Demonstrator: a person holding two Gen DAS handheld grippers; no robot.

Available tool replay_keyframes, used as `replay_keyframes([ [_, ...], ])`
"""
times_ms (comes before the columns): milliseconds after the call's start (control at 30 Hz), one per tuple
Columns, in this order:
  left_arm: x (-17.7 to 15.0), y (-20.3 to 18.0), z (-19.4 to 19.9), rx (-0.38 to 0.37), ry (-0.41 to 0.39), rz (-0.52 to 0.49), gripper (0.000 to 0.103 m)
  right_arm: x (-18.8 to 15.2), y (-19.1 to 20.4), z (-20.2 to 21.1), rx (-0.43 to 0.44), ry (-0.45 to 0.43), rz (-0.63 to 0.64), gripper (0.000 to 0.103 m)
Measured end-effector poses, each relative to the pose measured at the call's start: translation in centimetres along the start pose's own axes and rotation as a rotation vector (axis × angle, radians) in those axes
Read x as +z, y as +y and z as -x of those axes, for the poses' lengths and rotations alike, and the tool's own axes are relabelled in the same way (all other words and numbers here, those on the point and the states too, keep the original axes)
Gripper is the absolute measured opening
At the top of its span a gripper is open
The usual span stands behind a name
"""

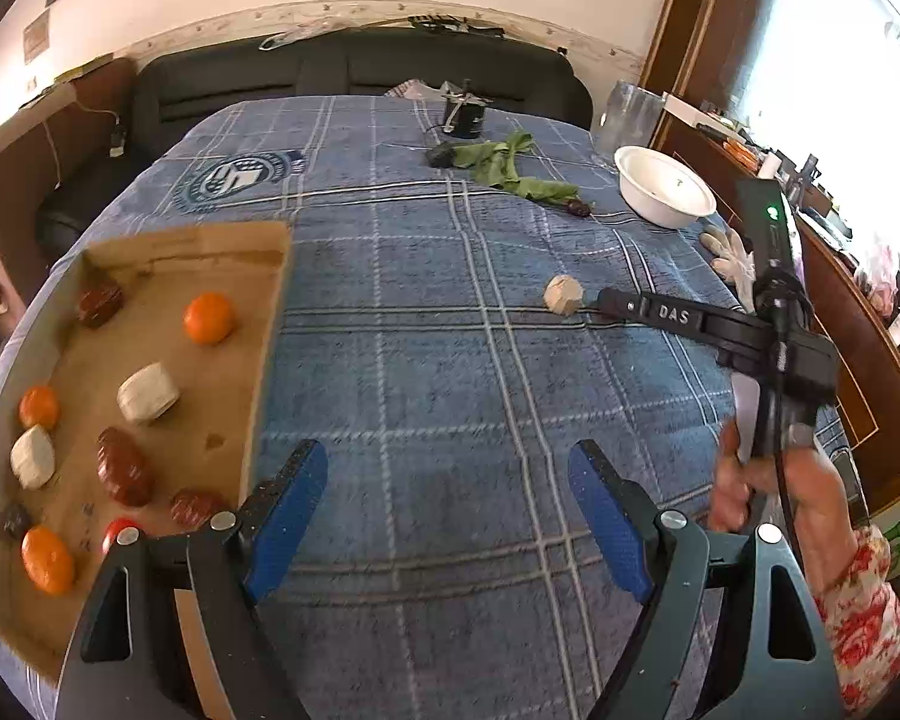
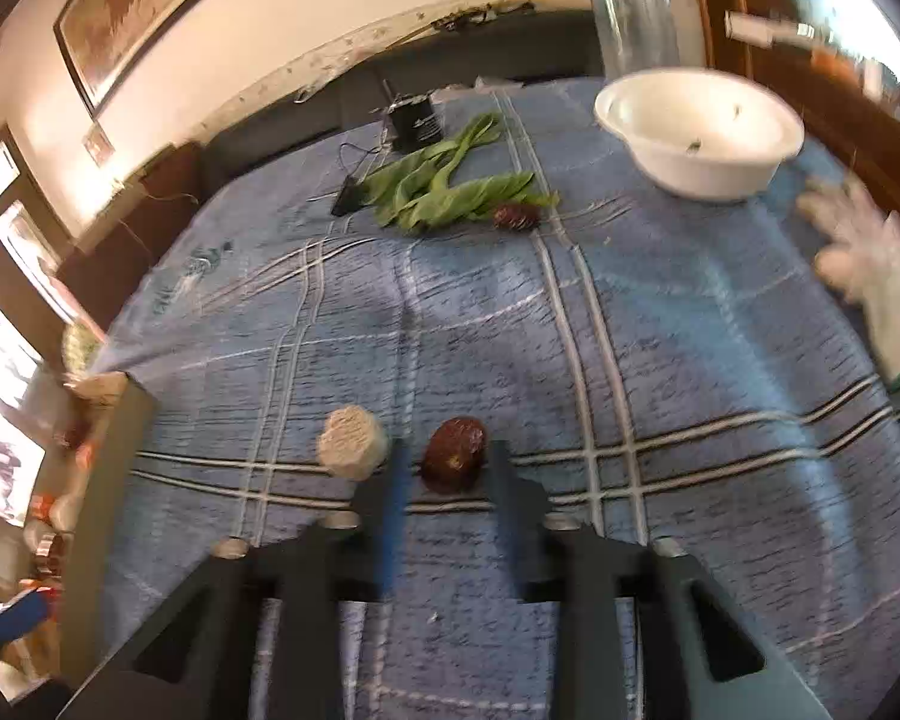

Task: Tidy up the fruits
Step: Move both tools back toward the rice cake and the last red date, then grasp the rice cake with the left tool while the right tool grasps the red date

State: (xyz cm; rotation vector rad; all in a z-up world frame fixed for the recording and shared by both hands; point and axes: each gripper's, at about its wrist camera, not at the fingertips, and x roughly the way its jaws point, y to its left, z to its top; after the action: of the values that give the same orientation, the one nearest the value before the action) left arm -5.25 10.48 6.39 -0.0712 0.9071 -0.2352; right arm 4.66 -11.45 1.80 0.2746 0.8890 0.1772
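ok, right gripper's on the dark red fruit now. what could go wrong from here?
1. The right gripper pinches the dark red fruit only at its fingertips; it may slip out when lifted.
2. The pale fruit sits right beside the left finger and could get knocked.
3. The cardboard tray is crowded, so a drop may scatter fruit.

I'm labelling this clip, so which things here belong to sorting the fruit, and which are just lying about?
Part of the job:
cardboard tray
oranges
dark red fruit
pale fruit

Lying about:
white bowl
leafy greens
white glove
black device
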Motion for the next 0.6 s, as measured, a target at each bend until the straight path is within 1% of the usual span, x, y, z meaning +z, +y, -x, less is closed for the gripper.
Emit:
replay_keyframes([
  [167, 2.5, -1.8, -3.0, 0.004, 0.011, -0.029, 0.082, 0.1, -1.4, 0.9, -0.007, -0.024, -0.047, 0.024],
  [267, 4.2, -3.2, -5.2, -0.014, 0.027, -0.040, 0.081, 0.3, -2.6, 1.9, -0.035, -0.049, -0.064, 0.024],
  [333, 5.3, -4.6, -6.7, -0.032, 0.017, -0.068, 0.073, 0.6, -3.2, 2.8, -0.069, -0.074, -0.064, 0.024],
  [400, 6.3, -6.0, -8.2, -0.027, 0.012, -0.108, 0.059, 0.8, -3.8, 3.5, -0.082, -0.096, -0.072, 0.024],
  [467, 6.9, -7.4, -9.9, -0.014, 0.014, -0.154, 0.057, 1.1, -4.4, 4.1, -0.069, -0.111, -0.094, 0.024],
  [600, 7.3, -9.0, -12.4, 0.020, 0.022, -0.208, 0.057, 1.3, -4.9, 4.2, -0.042, -0.114, -0.111, 0.024],
])
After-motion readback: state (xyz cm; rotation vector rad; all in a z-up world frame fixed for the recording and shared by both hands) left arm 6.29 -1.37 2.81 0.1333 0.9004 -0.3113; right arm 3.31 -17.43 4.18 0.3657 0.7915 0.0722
